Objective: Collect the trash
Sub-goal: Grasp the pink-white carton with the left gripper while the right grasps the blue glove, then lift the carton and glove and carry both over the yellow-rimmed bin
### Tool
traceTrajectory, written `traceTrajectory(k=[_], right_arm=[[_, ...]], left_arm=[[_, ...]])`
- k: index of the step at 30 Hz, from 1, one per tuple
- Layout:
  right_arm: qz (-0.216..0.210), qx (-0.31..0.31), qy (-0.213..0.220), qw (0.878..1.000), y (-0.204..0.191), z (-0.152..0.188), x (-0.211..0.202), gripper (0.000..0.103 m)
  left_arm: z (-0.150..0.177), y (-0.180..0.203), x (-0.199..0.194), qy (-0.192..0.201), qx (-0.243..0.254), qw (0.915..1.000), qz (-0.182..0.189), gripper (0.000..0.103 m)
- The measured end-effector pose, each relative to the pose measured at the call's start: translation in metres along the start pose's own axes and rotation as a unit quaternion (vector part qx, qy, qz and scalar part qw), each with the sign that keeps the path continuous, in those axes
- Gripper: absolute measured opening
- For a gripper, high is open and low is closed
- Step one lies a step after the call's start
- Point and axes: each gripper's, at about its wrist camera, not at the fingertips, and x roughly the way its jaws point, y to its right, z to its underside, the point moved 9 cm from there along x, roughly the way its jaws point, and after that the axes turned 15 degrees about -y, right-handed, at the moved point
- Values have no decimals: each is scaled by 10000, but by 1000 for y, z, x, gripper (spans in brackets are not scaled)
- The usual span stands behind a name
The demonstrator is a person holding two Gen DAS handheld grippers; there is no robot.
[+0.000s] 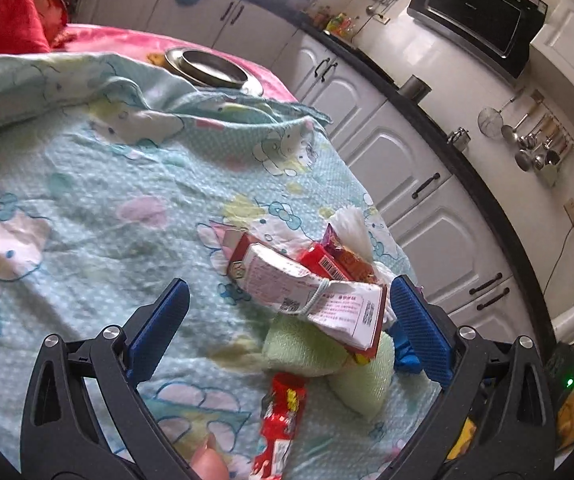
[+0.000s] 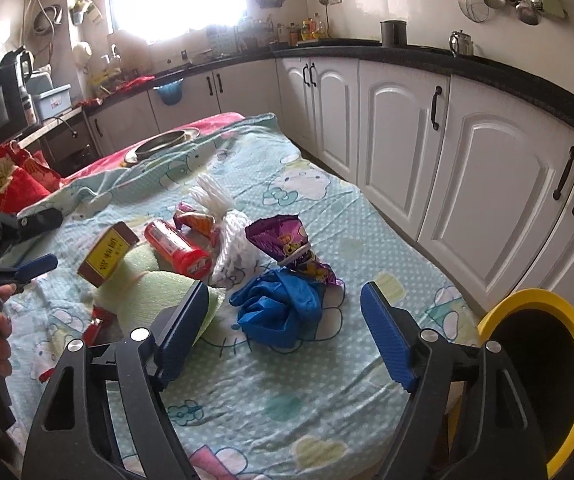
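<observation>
You are holding your left claw (image 1: 287, 320) wide over the trash pile, with nothing pressed between its blue pads; the flattened white and red printed carton tied with string (image 1: 315, 296) is lying in the gap, nearer the right pad. Just below it the pale green folded cloth (image 1: 311, 352) is showing, and a crumpled red snack wrapper (image 1: 281, 416) is lying nearer you.

You are also keeping your right claw (image 2: 287, 332) wide, gripping nothing. The crumpled blue plastic bag (image 2: 281, 308) is sitting between its fingers, apart from both pads. Just beyond the bag the purple foil snack wrapper (image 2: 291, 246) is lying, beside a white knotted plastic bag (image 2: 231, 240) and a red cylindrical packet (image 2: 177, 248).

All of this trash is resting on the counter covered by a light green cartoon-print cloth (image 2: 319, 208). The yellow-rimmed black bin (image 2: 539, 368) is standing at the counter's near right corner, just beside your right claw. A round metal dish (image 2: 163, 144) is sitting at the far end.
</observation>
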Motion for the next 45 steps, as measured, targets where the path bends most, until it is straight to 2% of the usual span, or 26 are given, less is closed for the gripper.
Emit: traceTrajectory(k=[8,16,19,21,24,28,33,45], right_arm=[[-32,-18,-151,9999,-3,-3,19,71],[-95,110,-539,9984,-2,-2,44,63],[-236,127,-787,9965,-2,7,55,44],[-310,96,-878,9956,-4,13,59,32],[-364,-16,-857,9957,-8,17,55,24],[-371,-203,-831,9956,-13,22,48,21],[-290,-378,-790,9957,-11,27,41,20],[-200,-519,-595,9967,-9,31,16,18]], left_arm=[[-9,-11,34,-440,-415,9981,-74,77],[-13,-20,55,-724,-870,9936,-4,73],[-14,-22,58,-755,-941,9927,25,73],[-15,-23,58,-761,-996,9921,33,68],[-15,-27,59,-776,-1040,9915,6,58],[-12,-31,56,-836,-1271,9880,265,49],[-8,-34,55,-915,-1540,9823,553,47],[-3,-37,39,-794,-1354,9852,682,24]])
